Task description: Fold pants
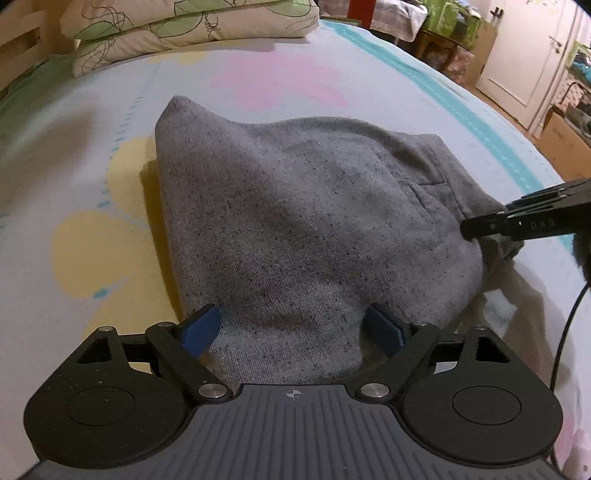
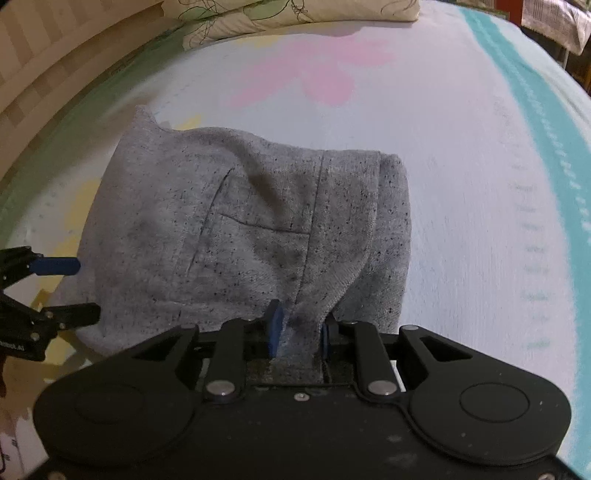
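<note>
Grey pants are lying bunched on the bed, folded over w/ a pocket facing up. Left tool is sitting w/ its blue pads spread wide, fabric lying loose btwn them, not gripped. Right tool is clenching a bunch of the pants' near edge btwn its pads. Pillows are resting at the bed's far end.
</note>
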Demonstrator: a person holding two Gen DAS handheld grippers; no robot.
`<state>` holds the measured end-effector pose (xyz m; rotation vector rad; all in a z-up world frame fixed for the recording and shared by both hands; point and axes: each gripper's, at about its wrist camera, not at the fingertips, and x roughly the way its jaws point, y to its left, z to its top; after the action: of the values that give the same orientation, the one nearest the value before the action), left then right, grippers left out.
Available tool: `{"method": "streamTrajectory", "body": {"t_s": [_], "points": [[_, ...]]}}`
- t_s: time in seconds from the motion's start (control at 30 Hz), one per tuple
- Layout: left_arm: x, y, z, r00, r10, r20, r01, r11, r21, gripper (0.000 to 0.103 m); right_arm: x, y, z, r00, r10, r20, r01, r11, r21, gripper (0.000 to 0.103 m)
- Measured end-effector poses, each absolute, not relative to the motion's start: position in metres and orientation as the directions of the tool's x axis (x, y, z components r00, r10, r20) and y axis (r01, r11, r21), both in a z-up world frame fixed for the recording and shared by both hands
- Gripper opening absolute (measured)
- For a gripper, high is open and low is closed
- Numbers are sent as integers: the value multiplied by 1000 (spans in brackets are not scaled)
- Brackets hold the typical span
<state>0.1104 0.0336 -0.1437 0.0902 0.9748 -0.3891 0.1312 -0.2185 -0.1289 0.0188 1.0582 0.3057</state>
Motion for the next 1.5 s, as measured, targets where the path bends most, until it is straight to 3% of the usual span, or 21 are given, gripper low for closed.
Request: {"method": "streamTrajectory", "body": {"t_s": [0.07, 0.17, 0.3, 0.47, 0.77, 1.27, 1.33, 1.4, 1.43, 1.47, 1.5], "points": [[114, 41, -141, 494, -302, -815, 348, 928, -133, 87, 127, -216, -124, 472, 233, -850, -228, 964, 137, 40], [118, 57, -130, 556, -305, -773, 294, 942, -160, 86, 123, -223, -113, 531, 225, -817, -195, 971, 141, 48], [135, 73, -133, 550, -287, -784, 243, 954, -178, 87, 126, -237, -109, 575, 161, -802, -119, 986, 112, 51], [149, 77, -150, 473, -322, -820, 201, 946, -256, 87, 141, -254, -125, 513, 218, -830, -38, 972, 231, 55], [167, 78, -157, 442, -366, -819, 226, 929, -294, 102, 158, -278, -146, 488, 315, -814, 29, 926, 376, 59], [166, 70, -160, 508, -347, -788, 221, 937, -270, 101, 168, -271, -155, 523, 396, -755, -102, 908, 406, 78], [165, 69, -159, 522, -343, -781, 224, 938, -263, 96, 164, -266, -154, 520, 402, -754, -124, 909, 399, 79], [164, 68, -157, 539, -339, -771, 227, 940, -255, 72, 164, -266, -153, 499, 438, -747, -155, 894, 421, 74], [164, 69, -155, 541, -343, -768, 222, 939, -262, 66, 165, -266, -153, 486, 459, -744, -164, 884, 438, 74], [165, 71, -154, 538, -353, -765, 218, 935, -279, 50, 165, -265, -153, 478, 473, -740, -171, 877, 450, 66], [166, 73, -152, 534, -367, -761, 217, 930, -296, 33, 164, -263, -151, 476, 472, -742, -176, 878, 446, 46]]}}
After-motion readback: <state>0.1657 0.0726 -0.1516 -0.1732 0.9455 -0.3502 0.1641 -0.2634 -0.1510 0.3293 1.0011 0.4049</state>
